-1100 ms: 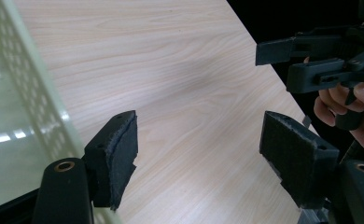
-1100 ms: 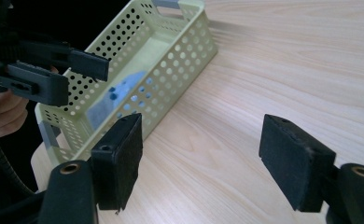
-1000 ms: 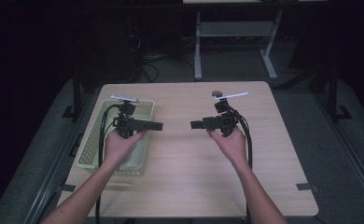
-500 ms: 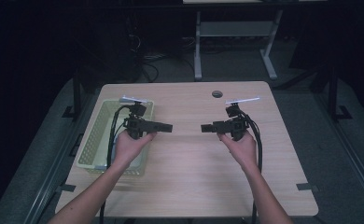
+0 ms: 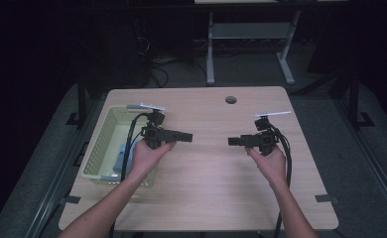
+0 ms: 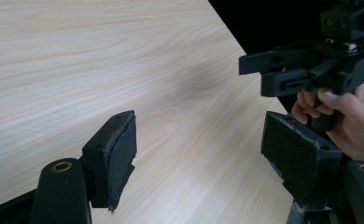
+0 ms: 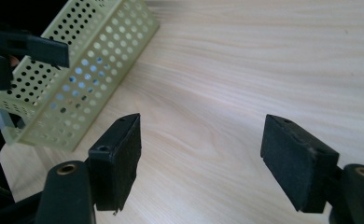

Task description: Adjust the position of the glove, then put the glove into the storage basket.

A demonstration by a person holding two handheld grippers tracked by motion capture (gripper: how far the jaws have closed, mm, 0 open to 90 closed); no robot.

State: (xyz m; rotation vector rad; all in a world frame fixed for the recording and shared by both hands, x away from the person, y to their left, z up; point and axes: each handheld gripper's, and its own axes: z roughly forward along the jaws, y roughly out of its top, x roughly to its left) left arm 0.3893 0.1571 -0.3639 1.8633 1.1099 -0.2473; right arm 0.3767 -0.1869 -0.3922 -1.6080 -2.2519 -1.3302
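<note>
While both tongs gape wide, empty, pale wood table [image 5: 201, 198] sits in dark room; perforated basket [image 5: 101, 144] at left.

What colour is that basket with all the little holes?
The basket is pale yellow-green; its perforated wall shows best in the right gripper view.
</note>
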